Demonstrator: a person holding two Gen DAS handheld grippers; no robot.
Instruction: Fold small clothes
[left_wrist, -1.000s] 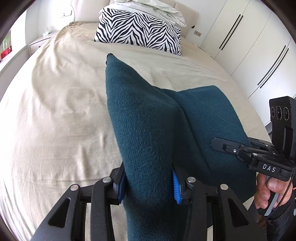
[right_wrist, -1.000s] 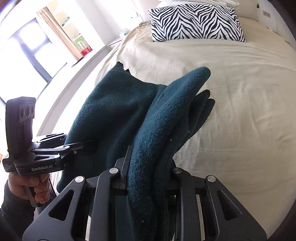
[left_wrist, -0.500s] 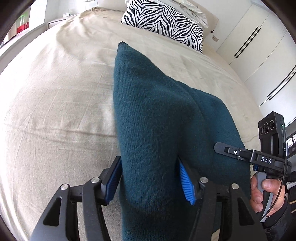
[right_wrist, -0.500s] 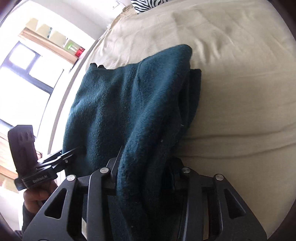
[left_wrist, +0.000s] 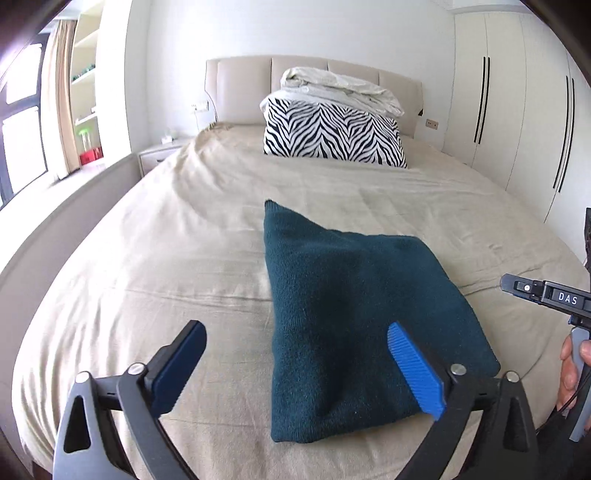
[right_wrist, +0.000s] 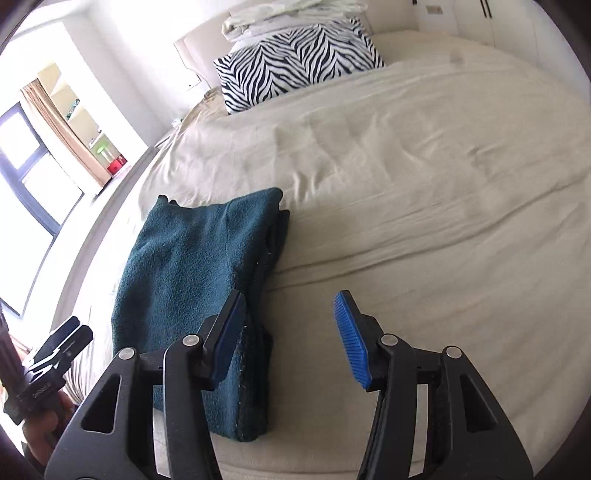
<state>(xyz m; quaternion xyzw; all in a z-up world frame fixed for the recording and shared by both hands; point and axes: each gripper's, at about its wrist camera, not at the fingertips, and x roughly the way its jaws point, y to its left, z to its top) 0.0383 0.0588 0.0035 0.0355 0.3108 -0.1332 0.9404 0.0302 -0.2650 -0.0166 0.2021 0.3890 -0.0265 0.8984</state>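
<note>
- Fingers (left_wrist: 415, 373) of the left gripper (left_wrist: 295, 369) stand spread wide with nothing between them, where half a second ago they were clamped on the near edge of the dark teal fleece garment (left_wrist: 354, 314).
- Right gripper (right_wrist: 291, 334) shows the same change: its blue-padded fingers (right_wrist: 351, 338) are parted and bare, though a moment ago they pinched a thick fold of the same cloth.
- Both tools have let go and pulled back; the left wrist view now looks level along the beige bed sheet (left_wrist: 166, 258) instead of down onto bunched fabric.
- Released, the garment lies folded into a compact, roughly rectangular packet near the foot edge of the bed, well apart from the zebra-striped pillow (left_wrist: 332, 134) at the headboard.
- From the right wrist view its stacked layers show along the right-hand edge (right_wrist: 269, 258), and one far corner sticks up a little, not quite squared.
- The right gripper's left finger sits just beside the packet's near corner; whether it touches the cloth I cannot tell.
- My judgement is that this fold is laid down and the piece is done or nearly so; what may remain is a light press to flatten the raised corner, or moving on to another item, though no other small clothes are visible.
</note>
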